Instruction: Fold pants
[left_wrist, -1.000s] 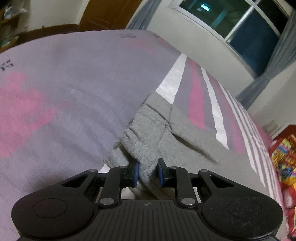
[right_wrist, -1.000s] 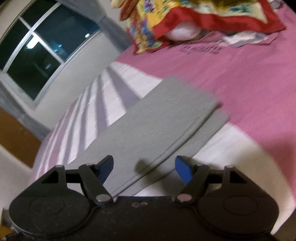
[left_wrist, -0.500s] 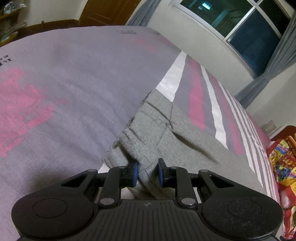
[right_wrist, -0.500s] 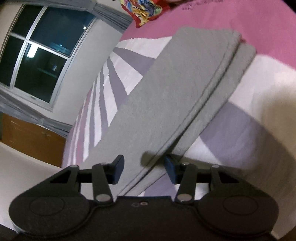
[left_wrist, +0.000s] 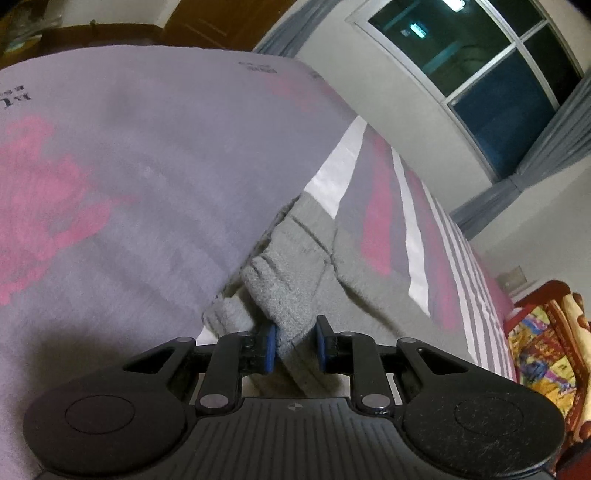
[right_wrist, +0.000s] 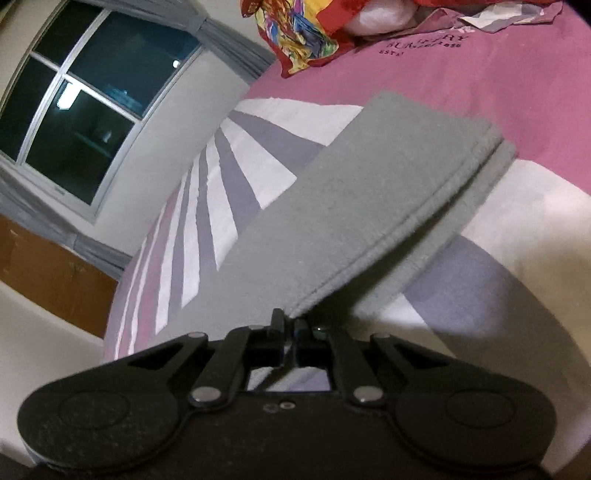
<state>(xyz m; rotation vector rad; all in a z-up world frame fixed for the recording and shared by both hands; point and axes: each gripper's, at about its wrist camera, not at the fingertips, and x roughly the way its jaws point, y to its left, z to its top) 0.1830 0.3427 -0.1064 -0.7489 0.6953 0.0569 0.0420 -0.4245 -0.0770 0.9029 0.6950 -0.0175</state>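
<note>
Grey pants lie on a bed. The bed has a cover in pink, purple-grey and white, with stripes near the wall.

In the left wrist view, the left gripper is clamped on a thick bunched bit of the pants. It looks like the top end, where the cloth is wrinkly. The blue pads press on the fuzzy cloth from both sides. From there the pants run away to the right across the stripes.

In the right wrist view, the right gripper has just been closing. Its jaws are now together and pinch the near edge of the pants. Here the two legs lie flat, one on top of the other, and the lower leg peeks out on the right side. The far ends of the legs reach the pink part of the cover.

A dark window with grey curtains is in the wall beside the bed. A bright blanket in red, yellow and blue sits at the far end of the bed.
</note>
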